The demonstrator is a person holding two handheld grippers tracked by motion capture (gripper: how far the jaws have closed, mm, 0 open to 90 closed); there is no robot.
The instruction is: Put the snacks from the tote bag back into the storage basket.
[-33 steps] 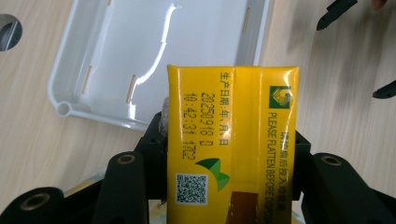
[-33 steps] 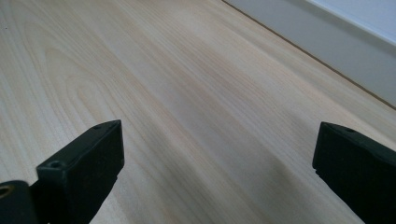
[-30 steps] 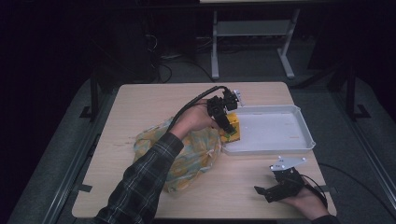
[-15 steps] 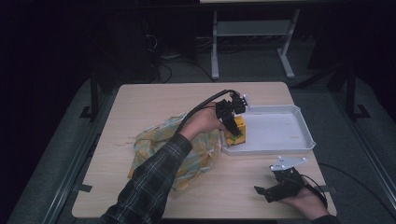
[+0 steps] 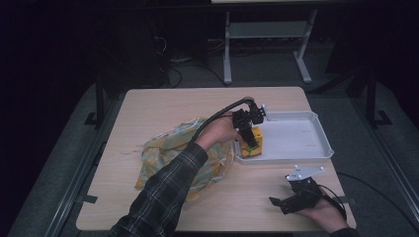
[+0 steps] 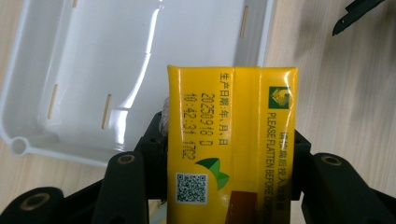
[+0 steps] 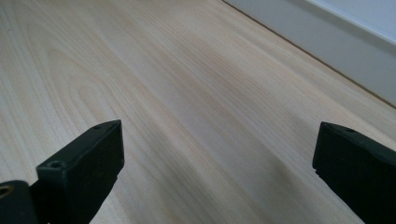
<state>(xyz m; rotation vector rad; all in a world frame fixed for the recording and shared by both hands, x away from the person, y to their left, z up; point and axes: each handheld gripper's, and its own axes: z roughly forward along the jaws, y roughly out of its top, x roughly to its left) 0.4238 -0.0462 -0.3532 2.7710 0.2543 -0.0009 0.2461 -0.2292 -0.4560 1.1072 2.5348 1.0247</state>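
- The pale wooden worktop (image 5: 163, 106) carries a crumpled yellow-and-green patterned plastic bag (image 5: 168, 153) at its 9 o'clock side and a shallow white plastic tray (image 5: 318, 138) at 3 o'clock.
- The left gripper (image 5: 248, 138) has been carried from above the bag's edge over to the tray and lowered toward its 9 o'clock end.
- Its jaws are clamped on a flat yellow drink carton (image 6: 231, 140), which is now held just over the tray's rim; release into the tray is judged the next step.
- The right gripper (image 5: 291, 197) has been kept idle at the worktop's 5 o'clock corner, jaws spread wide with nothing between them.
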